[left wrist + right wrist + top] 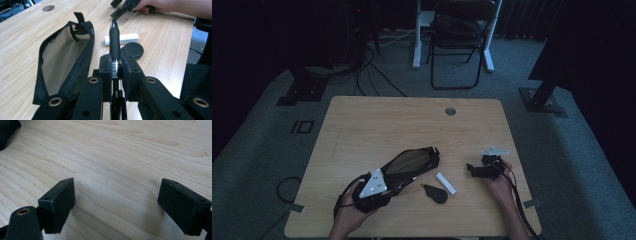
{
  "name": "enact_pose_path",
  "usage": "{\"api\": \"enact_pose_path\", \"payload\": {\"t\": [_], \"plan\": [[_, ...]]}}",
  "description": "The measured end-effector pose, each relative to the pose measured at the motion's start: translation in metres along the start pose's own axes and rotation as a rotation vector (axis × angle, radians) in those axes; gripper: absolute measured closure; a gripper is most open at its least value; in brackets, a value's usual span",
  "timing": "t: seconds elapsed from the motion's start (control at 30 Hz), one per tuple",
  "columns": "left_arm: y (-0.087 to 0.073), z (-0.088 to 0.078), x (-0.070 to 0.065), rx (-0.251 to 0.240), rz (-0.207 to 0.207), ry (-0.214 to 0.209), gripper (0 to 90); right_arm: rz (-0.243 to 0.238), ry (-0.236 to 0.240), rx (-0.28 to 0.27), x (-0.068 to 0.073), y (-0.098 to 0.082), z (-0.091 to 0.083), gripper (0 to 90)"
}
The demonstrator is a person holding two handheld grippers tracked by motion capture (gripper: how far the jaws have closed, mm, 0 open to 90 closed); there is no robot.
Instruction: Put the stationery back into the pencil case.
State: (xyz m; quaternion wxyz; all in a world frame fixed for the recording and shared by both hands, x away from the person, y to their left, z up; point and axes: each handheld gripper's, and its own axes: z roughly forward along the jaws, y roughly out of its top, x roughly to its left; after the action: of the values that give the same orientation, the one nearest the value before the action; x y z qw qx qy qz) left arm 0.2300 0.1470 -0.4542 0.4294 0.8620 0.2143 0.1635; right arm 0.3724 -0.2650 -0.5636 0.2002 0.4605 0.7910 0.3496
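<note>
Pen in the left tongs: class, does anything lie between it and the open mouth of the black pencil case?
Nothing visible does. The pen is clamped in the left tongs, right beside the pencil case; the white eraser and round black disc lie on the other side.

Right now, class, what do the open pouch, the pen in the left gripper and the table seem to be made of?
Pouch: probably black fabric with a see-through mesh panel; it sags limply. Pen: likely matte black plastic with a glossy tip. Table: pale wood or wood-look laminate, grain lines visible.
</note>
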Motion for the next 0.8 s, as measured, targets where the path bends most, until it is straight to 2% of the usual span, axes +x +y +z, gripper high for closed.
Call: {"api": "enact_pose_path", "payload": {"t": [0.8], "plan": [[0.013, -0.005, 0.018, -0.012, 0.01, 0.025, 79.3, 0.0, 0.0, 0.0, 0.0, 0.0, 0.0, 14.2]]}}
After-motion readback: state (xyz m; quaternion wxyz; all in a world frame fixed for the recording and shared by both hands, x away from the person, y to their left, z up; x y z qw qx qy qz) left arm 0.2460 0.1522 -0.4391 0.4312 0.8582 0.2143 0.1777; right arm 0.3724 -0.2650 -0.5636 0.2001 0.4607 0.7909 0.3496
